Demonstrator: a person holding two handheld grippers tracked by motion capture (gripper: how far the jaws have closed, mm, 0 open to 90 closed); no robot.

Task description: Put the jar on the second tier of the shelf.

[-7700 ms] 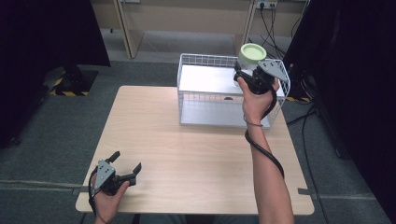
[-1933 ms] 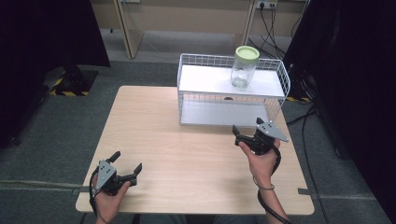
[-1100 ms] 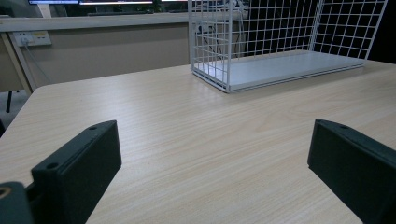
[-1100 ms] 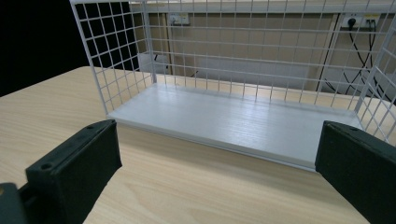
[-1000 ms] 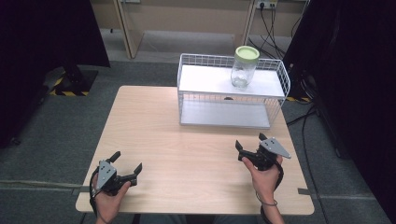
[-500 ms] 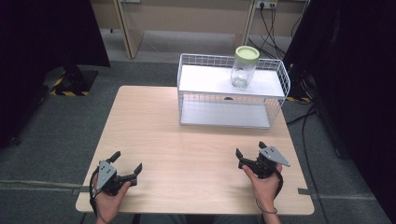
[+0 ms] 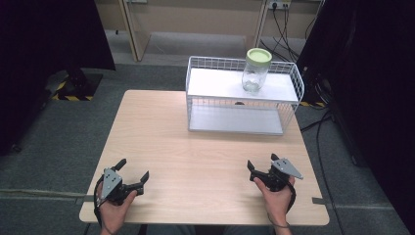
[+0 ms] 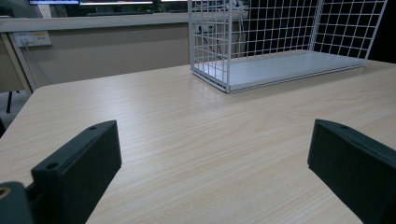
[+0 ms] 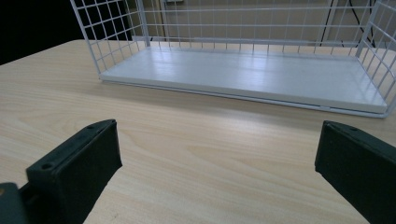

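A clear glass jar [image 7: 255,71] with a pale green lid stands upright on the top shelf of the white wire rack [image 7: 242,95], toward its right end. My left gripper [image 7: 132,169] rests open near the table's front left corner, held by a hand. My right gripper [image 7: 262,162] is open near the front right, well short of the rack. In the left gripper view the jaws stand wide apart with bare wood between them and the rack [image 8: 280,65] far ahead at the right. The right gripper view looks at the rack's lower shelf [image 9: 243,74], jaws wide apart.
The light wooden table [image 7: 195,142] sits on grey carpet. Beyond its far edge are desk legs, a wall socket with cables [image 7: 279,7] and dark curtains at both sides. Yellow-black tape [image 7: 73,90] marks the floor at the left.
My right gripper let go of the jar on the rack's top shelf, then drew back toward the table's front right edge. The left gripper has stayed put.
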